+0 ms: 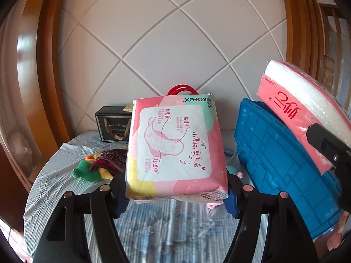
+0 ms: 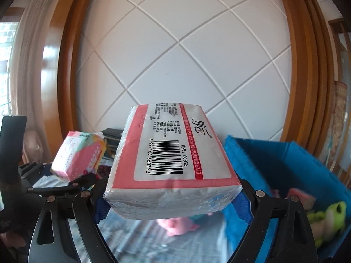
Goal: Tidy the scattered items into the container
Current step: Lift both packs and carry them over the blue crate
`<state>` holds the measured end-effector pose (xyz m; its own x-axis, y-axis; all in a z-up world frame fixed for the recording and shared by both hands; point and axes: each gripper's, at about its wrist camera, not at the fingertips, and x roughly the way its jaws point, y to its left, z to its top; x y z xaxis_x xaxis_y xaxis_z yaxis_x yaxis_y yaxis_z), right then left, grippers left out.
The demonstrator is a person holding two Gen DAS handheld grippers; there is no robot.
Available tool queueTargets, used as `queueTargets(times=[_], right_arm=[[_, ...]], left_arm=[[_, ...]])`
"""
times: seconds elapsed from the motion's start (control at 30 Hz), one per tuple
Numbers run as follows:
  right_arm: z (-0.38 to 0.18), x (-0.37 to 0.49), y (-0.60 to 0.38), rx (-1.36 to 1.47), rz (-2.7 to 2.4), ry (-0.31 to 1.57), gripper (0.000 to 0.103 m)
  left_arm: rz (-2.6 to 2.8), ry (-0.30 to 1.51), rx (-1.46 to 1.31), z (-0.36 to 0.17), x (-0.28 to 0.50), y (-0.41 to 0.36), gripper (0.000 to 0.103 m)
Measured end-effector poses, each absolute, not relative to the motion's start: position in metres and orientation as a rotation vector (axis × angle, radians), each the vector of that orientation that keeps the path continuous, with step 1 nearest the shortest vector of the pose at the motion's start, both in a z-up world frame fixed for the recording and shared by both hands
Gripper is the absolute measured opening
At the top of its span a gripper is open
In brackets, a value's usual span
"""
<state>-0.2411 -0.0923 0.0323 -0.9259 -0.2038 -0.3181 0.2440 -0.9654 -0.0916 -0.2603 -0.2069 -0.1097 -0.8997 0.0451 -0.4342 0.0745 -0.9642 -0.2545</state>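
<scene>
My left gripper is shut on a pink pack of sanitary pads, held up above the striped table cloth. In the right wrist view the same pad pack hangs at the left. My right gripper is shut on a red-and-white tissue pack with a barcode, which shows in the left wrist view as the tissue pack at the upper right. The blue folding crate stands to the right, and the crate in the right wrist view holds soft toys.
A green plush toy and a dark red cloth lie on the cloth at the left. A black gift bag stands at the back by the white panelled wall. A pink soft toy lies below the tissue pack. Wooden frames flank the wall.
</scene>
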Motion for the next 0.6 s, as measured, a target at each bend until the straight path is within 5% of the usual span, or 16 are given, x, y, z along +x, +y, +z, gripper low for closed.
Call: queueTargets(times=[0.6], right_arm=[[0.073,-0.277,0.14,0.502,-3.116,0.199,0.09]], left_arm=[[-3.3,0.366,0.849,-0.018,-0.328,0.037,0.068]])
